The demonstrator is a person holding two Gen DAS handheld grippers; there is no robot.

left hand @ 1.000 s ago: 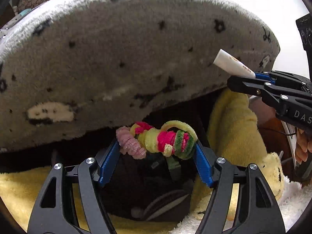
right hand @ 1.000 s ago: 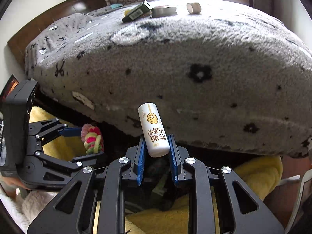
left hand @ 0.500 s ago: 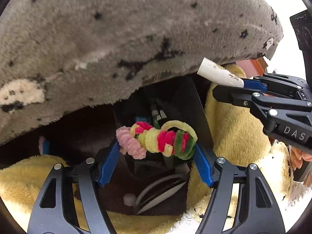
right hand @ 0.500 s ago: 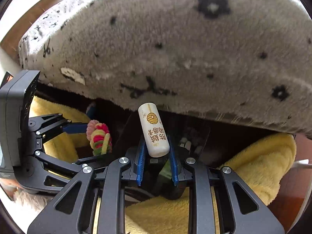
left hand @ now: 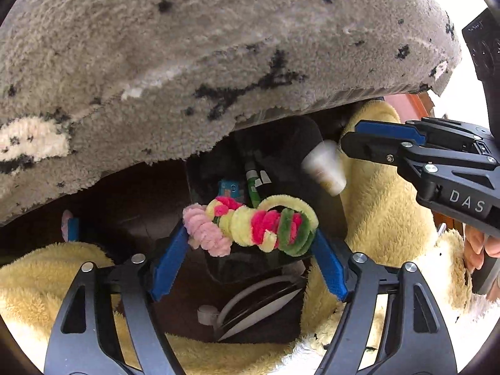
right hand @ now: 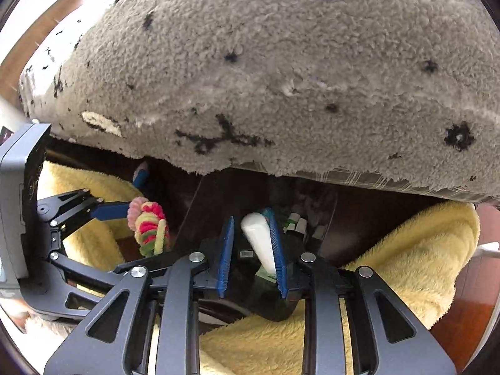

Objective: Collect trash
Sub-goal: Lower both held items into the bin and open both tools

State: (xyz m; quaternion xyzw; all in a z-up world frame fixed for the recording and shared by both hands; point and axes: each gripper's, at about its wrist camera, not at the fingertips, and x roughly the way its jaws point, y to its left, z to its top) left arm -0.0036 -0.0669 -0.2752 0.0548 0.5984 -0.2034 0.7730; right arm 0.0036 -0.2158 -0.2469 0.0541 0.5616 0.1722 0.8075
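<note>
White tube (right hand: pixel 261 243) lies loose between the parted jaws of the right gripper (right hand: pixel 253 250), blurred, leaning on one pad, long axis tilted steeply, directly above the dark bin (right hand: pixel 325 218) below the grey blanket (right hand: pixel 281 78). Left gripper (left hand: pixel 250 243) is clamped across a pipe-cleaner bundle (left hand: pixel 250 225), long axis crosswise between pads, near the same opening.

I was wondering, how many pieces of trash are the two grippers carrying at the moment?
1. The fuzzy pipe-cleaner bundle sits clamped in the left gripper. The white tube is dropping from the right gripper's open jaws into the black bin.
</note>
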